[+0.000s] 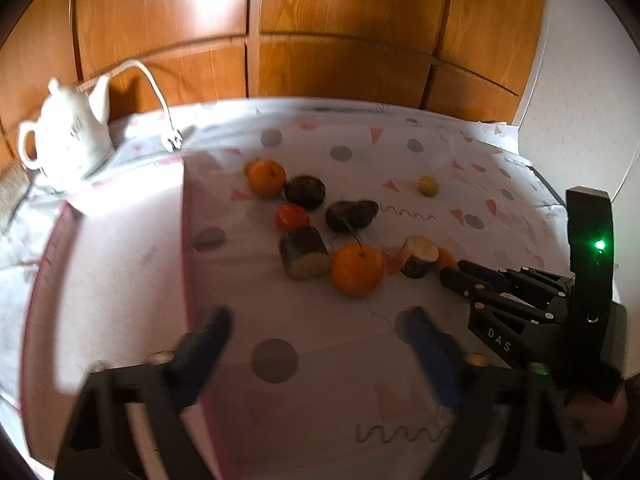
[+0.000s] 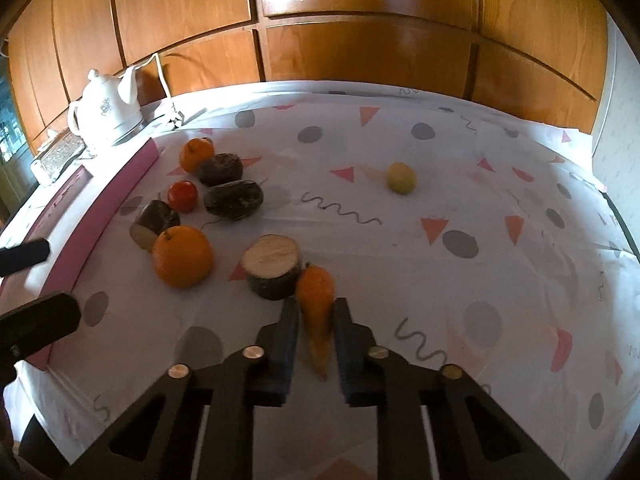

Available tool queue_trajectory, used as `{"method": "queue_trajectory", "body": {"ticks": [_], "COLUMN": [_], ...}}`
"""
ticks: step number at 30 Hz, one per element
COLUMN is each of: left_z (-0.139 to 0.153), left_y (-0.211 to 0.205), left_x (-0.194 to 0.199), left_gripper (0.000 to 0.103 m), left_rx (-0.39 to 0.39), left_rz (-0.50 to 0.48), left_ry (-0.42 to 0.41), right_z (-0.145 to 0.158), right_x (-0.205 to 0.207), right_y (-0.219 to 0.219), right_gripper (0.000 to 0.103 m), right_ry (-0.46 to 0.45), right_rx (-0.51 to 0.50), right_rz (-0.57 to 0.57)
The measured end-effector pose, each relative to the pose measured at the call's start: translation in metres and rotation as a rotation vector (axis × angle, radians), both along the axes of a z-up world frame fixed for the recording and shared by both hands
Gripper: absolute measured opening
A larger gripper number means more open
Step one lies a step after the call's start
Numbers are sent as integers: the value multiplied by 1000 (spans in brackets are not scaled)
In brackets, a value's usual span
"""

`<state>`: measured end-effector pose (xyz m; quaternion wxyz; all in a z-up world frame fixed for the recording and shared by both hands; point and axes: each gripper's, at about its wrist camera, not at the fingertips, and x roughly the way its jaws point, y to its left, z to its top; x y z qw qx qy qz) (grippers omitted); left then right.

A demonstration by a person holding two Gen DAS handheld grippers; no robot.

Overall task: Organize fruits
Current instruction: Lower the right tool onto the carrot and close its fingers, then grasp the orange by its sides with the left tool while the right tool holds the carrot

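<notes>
My right gripper [image 2: 316,304] is shut on an orange carrot [image 2: 317,300] that lies between its fingers, beside a cut dark root piece [image 2: 273,266]. A large orange [image 2: 182,256], a cut piece [image 2: 153,223], a red tomato [image 2: 183,196], two dark roots [image 2: 234,198] [image 2: 220,168], a small orange [image 2: 196,153] and a yellow lemon [image 2: 402,177] lie on the cloth. My left gripper [image 1: 316,320] is open and empty above the cloth, short of the large orange [image 1: 357,269]. The right gripper [image 1: 450,276] shows at the right in the left wrist view.
A white teapot [image 2: 108,114] and a white plug with its cord [image 2: 174,118] stand at the back left. A pink board [image 2: 92,232] lies along the left side of the table. Wooden cabinet doors [image 2: 360,40] rise behind the table.
</notes>
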<state>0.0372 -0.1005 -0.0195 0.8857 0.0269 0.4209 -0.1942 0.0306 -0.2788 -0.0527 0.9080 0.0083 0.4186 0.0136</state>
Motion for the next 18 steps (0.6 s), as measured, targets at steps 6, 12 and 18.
{"method": "queue_trajectory", "body": {"ticks": [6, 12, 18], "left_z": [-12, -20, -29], "left_y": [-12, -33, -50], "left_x": [17, 35, 48], "left_gripper": [62, 62, 58], "left_rx": [-43, -59, -43], "left_rz": [4, 10, 14], "left_ry": [65, 91, 90], "right_z": [-3, -8, -10], "right_x": [2, 8, 5], "right_y": [-17, -29, -33], "right_gripper": [16, 17, 17], "right_ry": [-40, -41, -49], "right_rx": [-68, -39, -1], "right_rz": [-87, -112, -116]}}
